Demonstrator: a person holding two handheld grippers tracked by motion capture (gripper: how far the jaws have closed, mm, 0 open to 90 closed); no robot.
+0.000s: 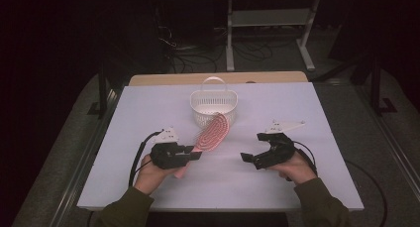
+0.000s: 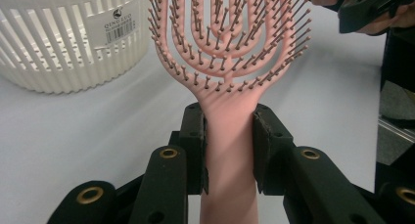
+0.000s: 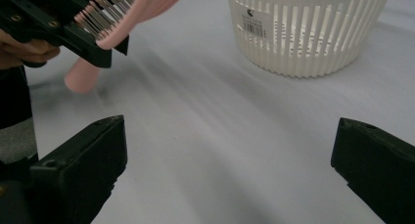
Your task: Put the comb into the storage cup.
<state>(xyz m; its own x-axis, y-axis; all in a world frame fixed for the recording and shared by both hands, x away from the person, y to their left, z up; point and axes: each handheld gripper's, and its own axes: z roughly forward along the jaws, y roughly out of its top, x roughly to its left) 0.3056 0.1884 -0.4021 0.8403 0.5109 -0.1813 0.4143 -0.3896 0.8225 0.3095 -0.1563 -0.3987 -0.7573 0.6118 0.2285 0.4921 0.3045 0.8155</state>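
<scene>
Work in hand: moving the pink hairbrush [image 1: 210,133] into the white basket [image 1: 214,104], as I judge from its heading.
Left gripper [image 1: 190,155]: my jaws are clamped on the brush handle, one pad on each side, just below the bristle head, as the left gripper view confirms [image 2: 230,136].
Right gripper [image 1: 250,157]: my jaws stand wide apart with nothing between them; only bare table [image 3: 220,150] lies ahead.
Hairbrush position: held in the air above the table, head tilted up and pointing toward the basket, the tip close to the basket's near wall in the high view; handle end projects behind my left jaws [image 3: 80,77].
Basket position: upright at the far middle of the table, handle raised; its slotted wall stands just left of the brush head in the left gripper view [image 2: 73,43].
Done: brush grasped and lifted clear.
Left: carry the head over the rim, lower it inside, release.
Progress estimate: roughly halfway.
</scene>
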